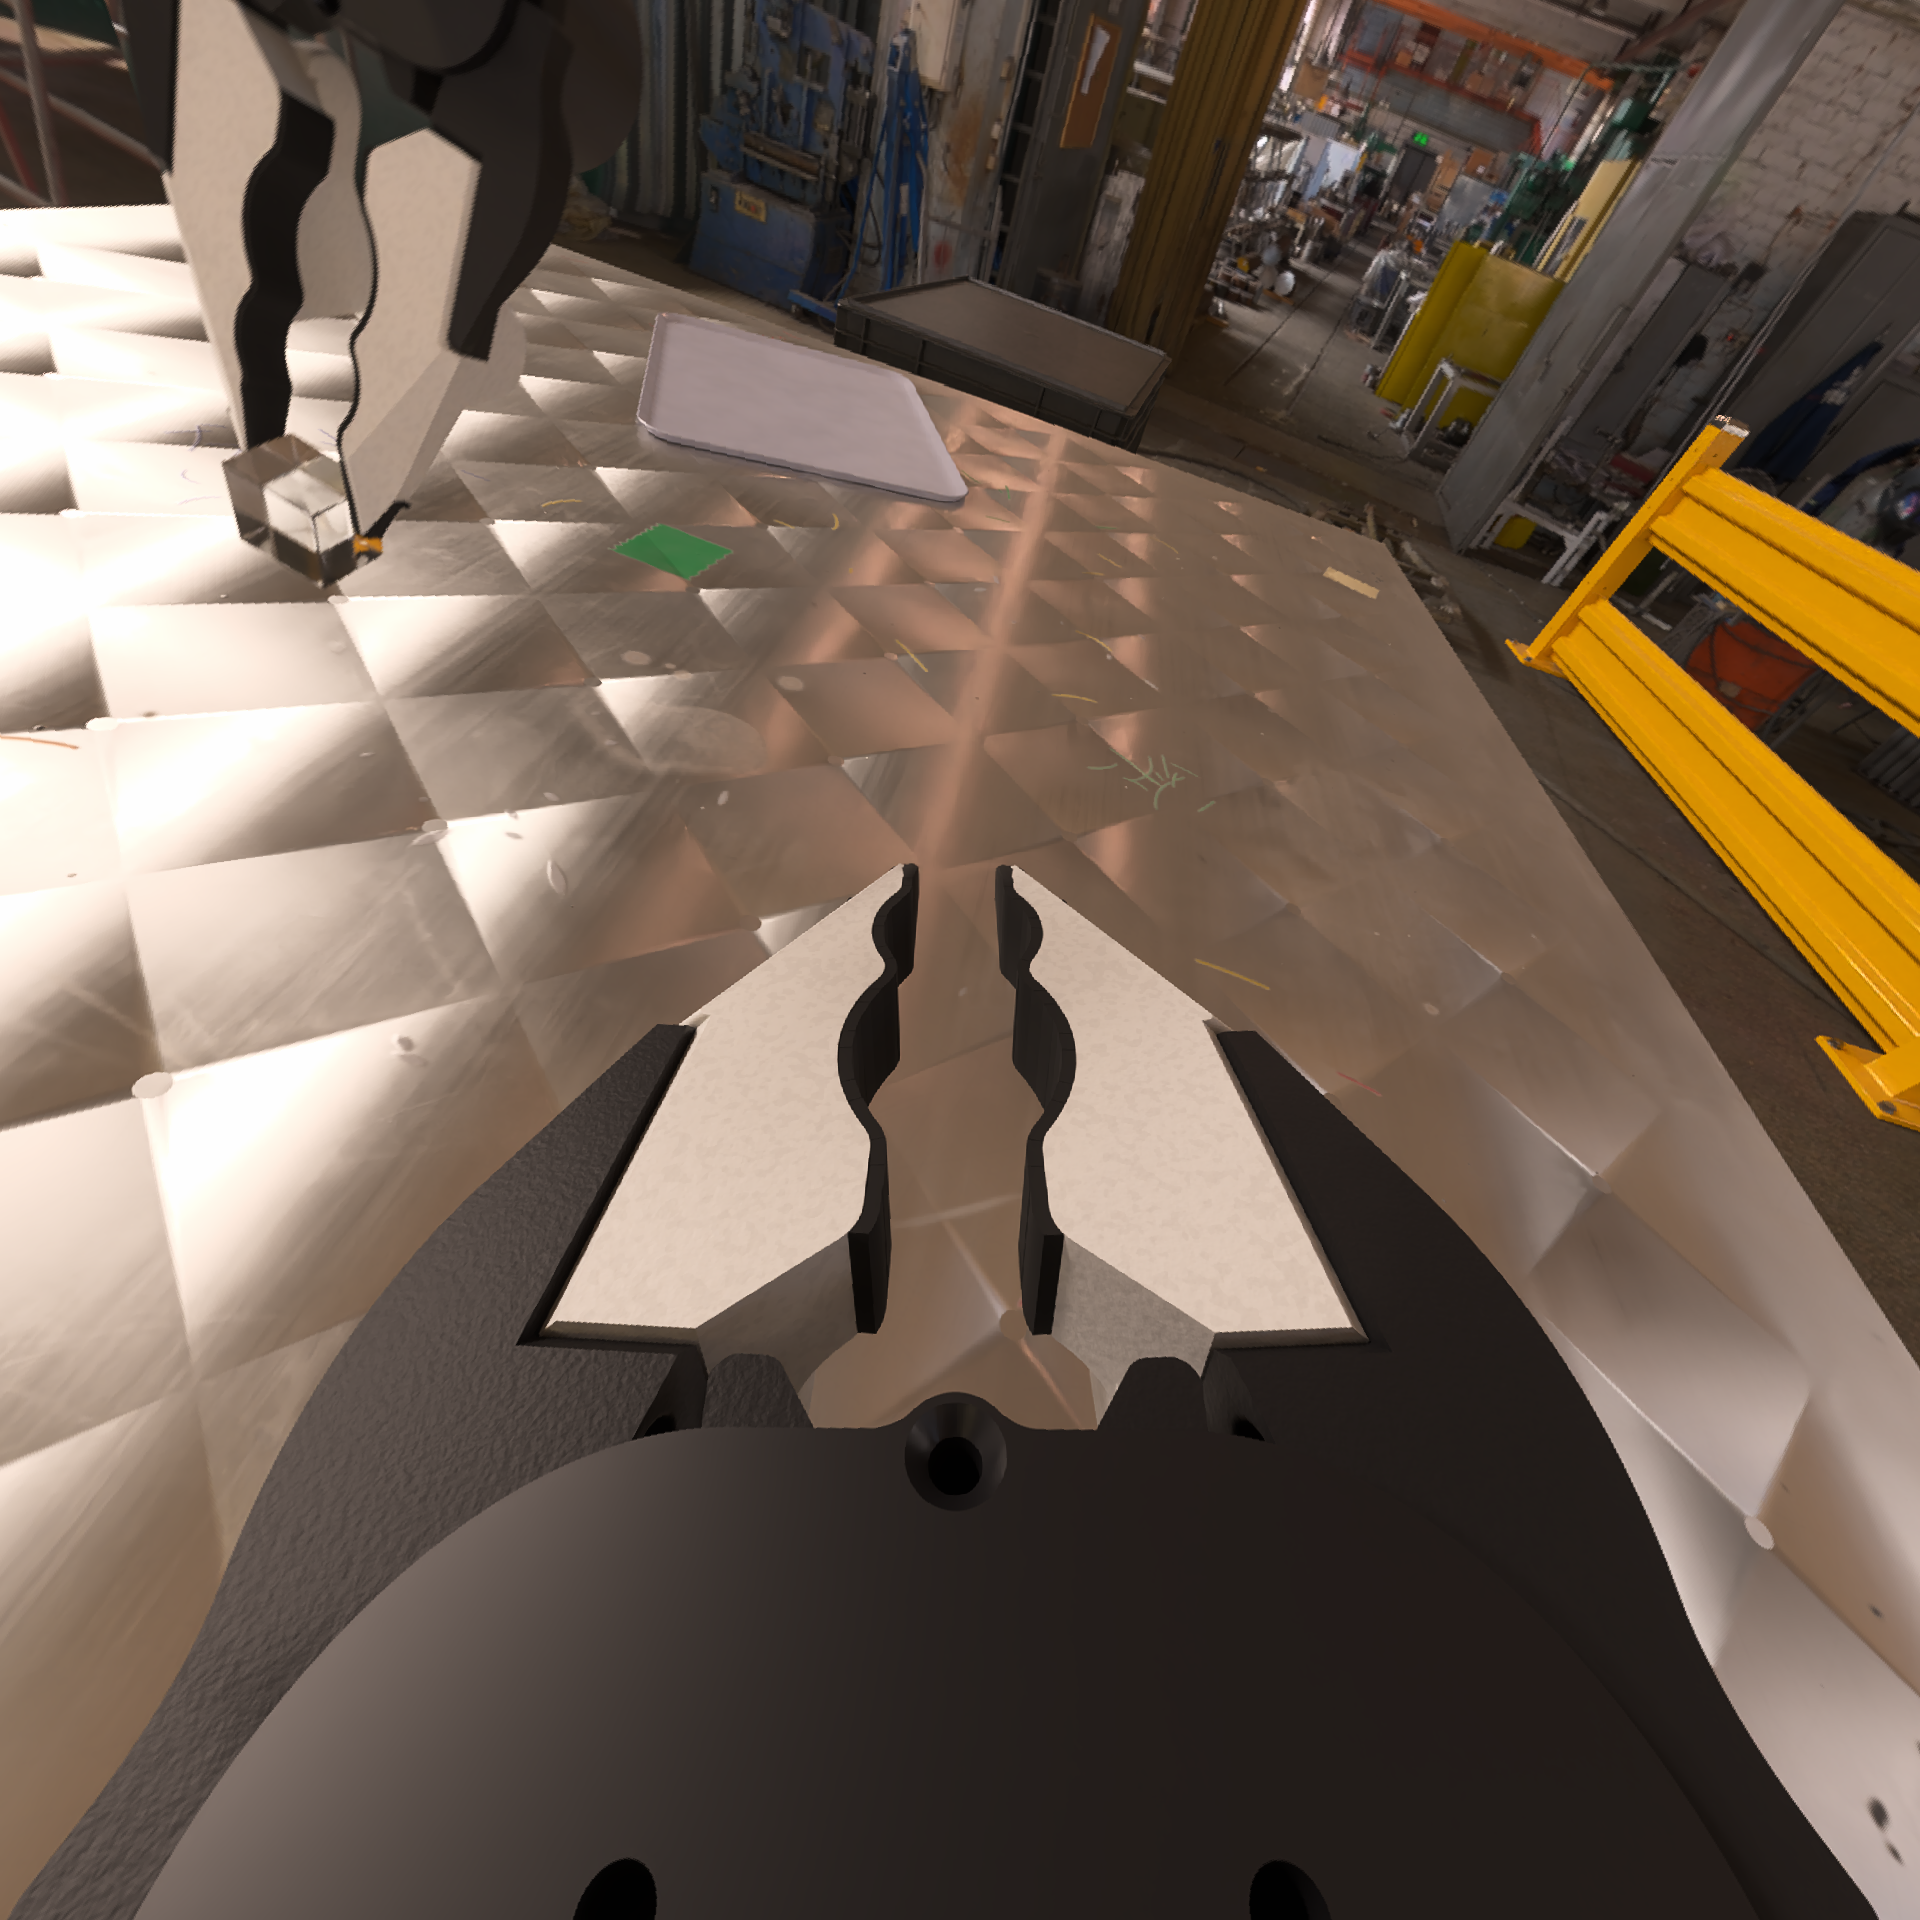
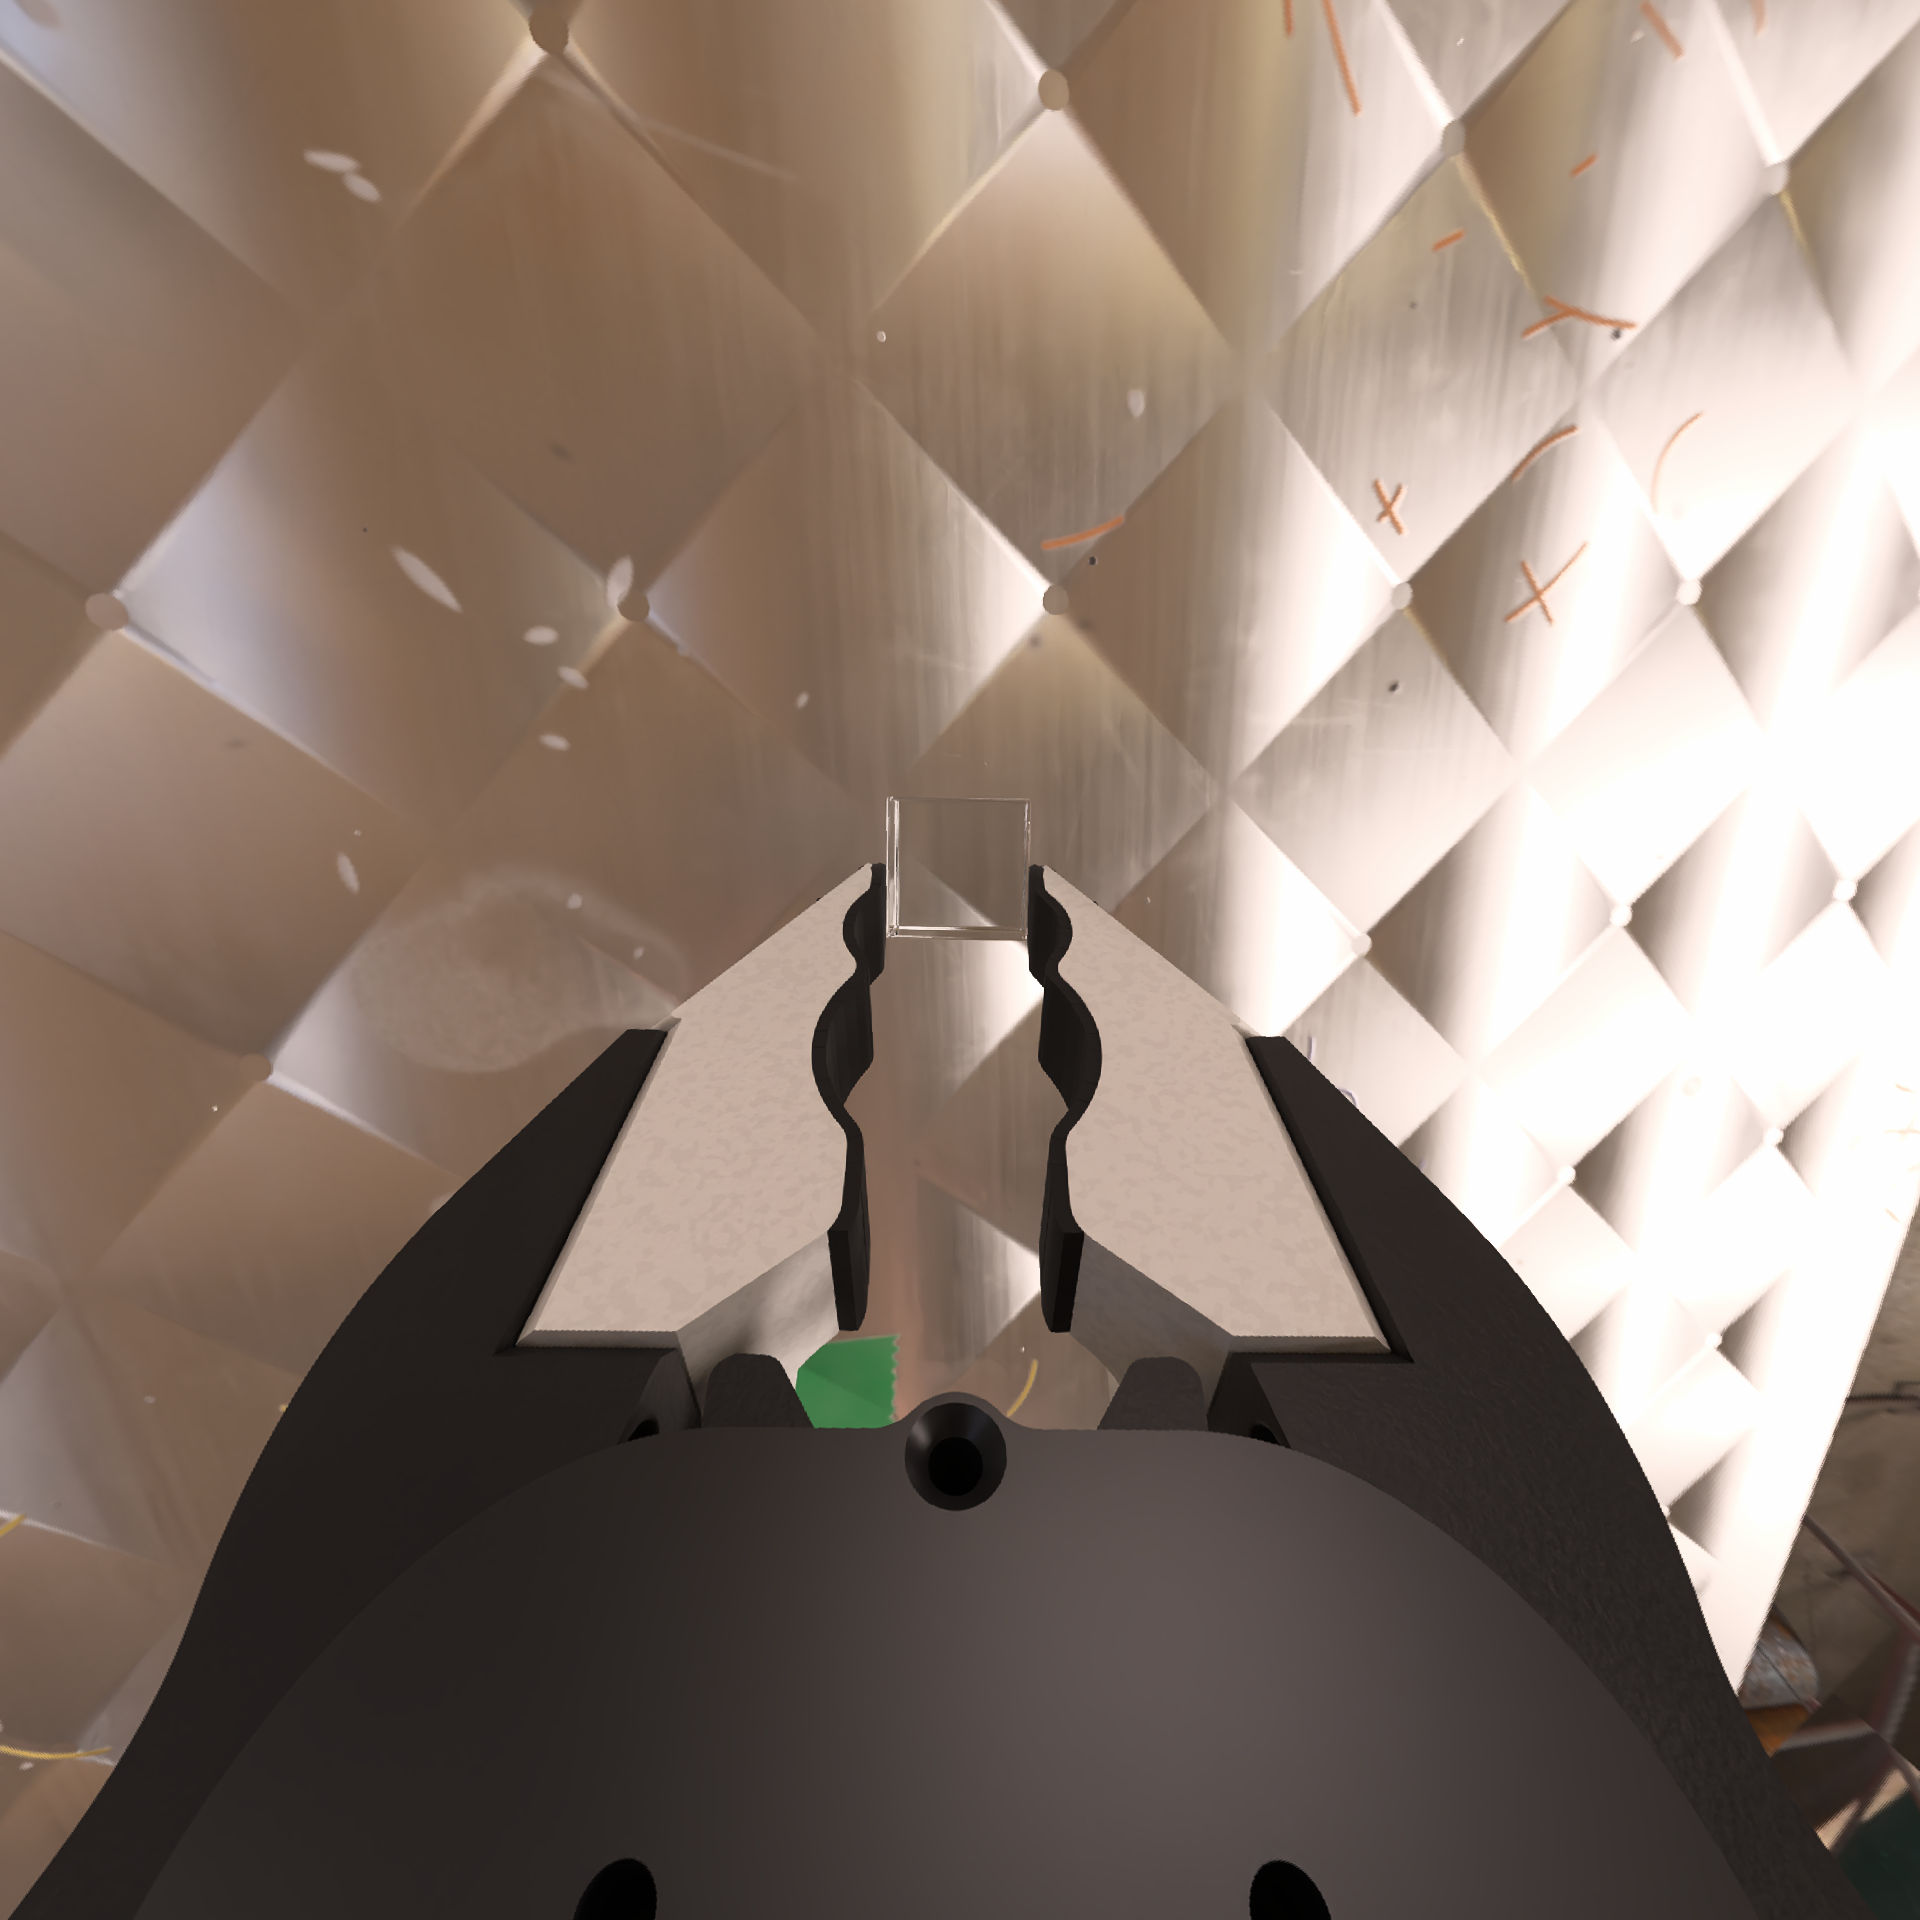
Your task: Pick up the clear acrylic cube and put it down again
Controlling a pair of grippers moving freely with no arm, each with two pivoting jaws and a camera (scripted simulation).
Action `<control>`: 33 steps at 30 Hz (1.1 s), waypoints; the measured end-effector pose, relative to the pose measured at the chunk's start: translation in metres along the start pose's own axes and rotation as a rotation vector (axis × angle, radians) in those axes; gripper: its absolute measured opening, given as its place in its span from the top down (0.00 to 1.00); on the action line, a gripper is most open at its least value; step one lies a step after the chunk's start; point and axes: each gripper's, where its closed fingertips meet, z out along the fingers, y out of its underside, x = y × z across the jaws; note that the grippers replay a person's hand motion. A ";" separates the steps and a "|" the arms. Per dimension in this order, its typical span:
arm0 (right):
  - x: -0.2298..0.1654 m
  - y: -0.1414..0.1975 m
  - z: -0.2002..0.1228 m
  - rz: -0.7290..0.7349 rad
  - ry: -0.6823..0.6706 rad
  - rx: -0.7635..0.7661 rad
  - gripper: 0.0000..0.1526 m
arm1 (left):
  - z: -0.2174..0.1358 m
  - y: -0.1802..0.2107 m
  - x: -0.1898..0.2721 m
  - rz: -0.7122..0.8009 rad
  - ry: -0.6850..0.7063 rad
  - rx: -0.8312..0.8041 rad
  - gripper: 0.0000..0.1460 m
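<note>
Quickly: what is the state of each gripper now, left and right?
Left gripper: open, holding nothing, above the metal table.
Right gripper: closed on the clear acrylic cube at its fingertips.

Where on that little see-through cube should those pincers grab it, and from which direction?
By two opposite flat side faces, coming down from above. The clear acrylic cube has parallel flat sides, and the right gripper already brackets them at its fingertips, pointing down at the metal table.
</note>
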 end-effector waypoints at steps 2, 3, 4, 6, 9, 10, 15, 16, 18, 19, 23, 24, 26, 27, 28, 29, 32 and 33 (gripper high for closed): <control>-0.001 -0.002 0.010 0.008 -0.037 -0.014 0.83 | 0.000 0.000 0.001 -0.001 0.004 0.001 0.90; -0.002 -0.002 0.015 0.011 -0.055 -0.023 0.83 | 0.000 0.000 0.001 0.000 0.006 0.001 0.90; -0.002 -0.002 0.020 0.010 -0.067 -0.035 0.83 | 0.000 0.000 0.002 0.001 0.008 0.001 0.90; -0.003 -0.002 0.028 0.015 -0.083 -0.045 0.83 | 0.000 -0.001 0.002 0.000 0.011 0.002 0.90; 0.000 -0.002 0.037 0.022 -0.088 -0.051 0.83 | 0.001 -0.001 0.003 -0.001 0.016 0.002 0.90; 0.002 -0.002 0.039 0.027 -0.087 -0.054 0.83 | 0.001 0.000 0.003 -0.001 0.016 0.001 0.90; 0.009 -0.004 0.047 0.058 -0.094 -0.083 0.83 | 0.000 0.000 0.002 -0.003 0.013 0.002 0.90; 0.011 -0.005 0.046 0.068 -0.090 -0.087 0.82 | 0.000 -0.001 0.002 -0.003 0.012 0.003 0.90; 0.014 -0.013 0.041 0.076 -0.074 -0.075 0.62 | 0.000 -0.001 0.002 -0.003 0.013 0.005 0.90; 0.015 -0.020 0.038 0.071 -0.066 -0.058 0.58 | 0.000 -0.001 0.003 -0.003 0.014 0.005 0.90; 0.010 -0.052 0.038 0.039 -0.051 -0.007 0.50 | 0.001 0.000 0.004 0.006 0.018 -0.005 0.90; 0.009 -0.061 0.040 0.033 -0.054 0.012 0.48 | 0.002 0.000 0.004 0.008 0.017 -0.008 0.90; 0.010 -0.080 0.048 0.031 -0.060 0.053 0.48 | 0.001 0.001 0.004 0.009 0.014 -0.009 0.90; 0.010 -0.088 0.052 0.034 -0.067 0.070 0.48 | 0.001 0.001 0.004 0.008 0.012 -0.007 0.90; 0.009 -0.094 0.058 0.036 -0.081 0.080 0.49 | 0.001 0.000 0.003 0.007 0.012 -0.005 0.90; 0.010 -0.099 0.063 0.037 -0.090 0.081 0.51 | 0.000 0.000 0.003 0.006 0.012 -0.002 0.90; 0.008 -0.107 0.078 0.064 -0.134 0.069 0.55 | 0.000 0.000 0.005 0.009 0.016 0.001 0.90; 0.007 -0.110 0.080 0.078 -0.154 0.076 0.57 | 0.000 -0.001 0.006 0.011 0.019 0.001 0.90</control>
